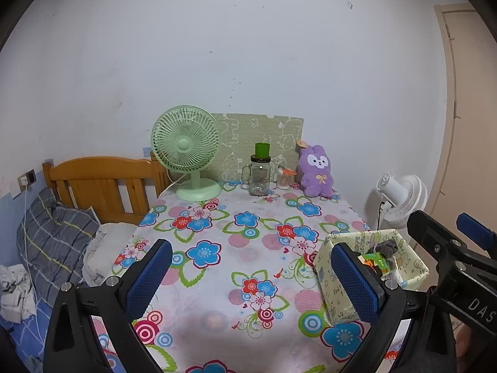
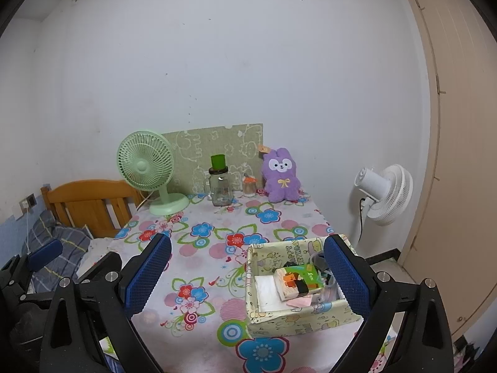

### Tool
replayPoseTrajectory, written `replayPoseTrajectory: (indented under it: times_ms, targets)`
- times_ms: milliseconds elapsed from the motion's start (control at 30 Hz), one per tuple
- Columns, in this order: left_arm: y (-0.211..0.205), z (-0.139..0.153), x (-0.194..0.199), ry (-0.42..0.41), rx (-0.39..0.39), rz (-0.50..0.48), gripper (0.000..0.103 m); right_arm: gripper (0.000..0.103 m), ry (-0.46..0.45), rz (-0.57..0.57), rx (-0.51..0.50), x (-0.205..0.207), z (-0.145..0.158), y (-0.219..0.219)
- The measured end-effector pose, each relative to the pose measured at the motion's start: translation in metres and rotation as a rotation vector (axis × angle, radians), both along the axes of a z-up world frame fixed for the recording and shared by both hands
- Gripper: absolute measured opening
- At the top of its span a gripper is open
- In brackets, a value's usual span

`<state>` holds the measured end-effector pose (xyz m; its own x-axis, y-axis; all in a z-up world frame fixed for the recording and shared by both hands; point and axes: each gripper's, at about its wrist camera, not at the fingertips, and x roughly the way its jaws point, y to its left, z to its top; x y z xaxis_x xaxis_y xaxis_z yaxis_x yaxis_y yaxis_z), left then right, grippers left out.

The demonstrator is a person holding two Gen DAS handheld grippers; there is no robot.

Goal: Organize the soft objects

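Both grippers hang above the near edge of the table (image 2: 279,217), which wears a flowered cloth, and each has its blue-padded fingers spread wide with nothing between them. The left gripper (image 1: 251,276) frames only bare cloth. Just beyond its right finger (image 1: 354,283), partly hidden by it, stands the patterned box (image 1: 413,264), open at the top.

From the right gripper (image 2: 248,273) the box (image 2: 273,317) sits between the fingers but closer to the right one (image 2: 344,270), whose pad overlaps its far corner. Inside lie a white folded cloth (image 2: 267,289) on the side toward the left finger, a green and orange packet (image 2: 298,279) across the middle, a pink scrap (image 2: 299,302) at the near wall, and some grey and clear bits against the right finger (too jumbled to name).

Far ahead of both pairs of fingers, at the wall, the purple plush rabbit (image 2: 281,175) sits upright on the table, well apart from the box. Beside it, toward the left fingers, stand a small tub of sticks (image 2: 249,186), then a glass jar (image 2: 220,189) with a green cup on its lid (the jar looks empty), then a green desk fan (image 2: 146,168). A white floor fan (image 2: 388,192) stands off the table beyond the right finger.
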<state>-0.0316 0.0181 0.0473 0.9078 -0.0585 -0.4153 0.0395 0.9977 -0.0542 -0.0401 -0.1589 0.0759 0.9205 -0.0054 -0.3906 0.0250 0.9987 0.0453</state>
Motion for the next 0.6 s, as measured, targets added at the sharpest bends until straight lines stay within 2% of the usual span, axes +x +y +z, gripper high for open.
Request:
replayPoseTrajectory:
  times_ms: [600]
  targets:
    - [0.0002,0.0035,-0.0022,-0.008,0.021,0.008,0.103,0.101,0.002,-0.01,0.006,0.001,-0.001,-0.0036]
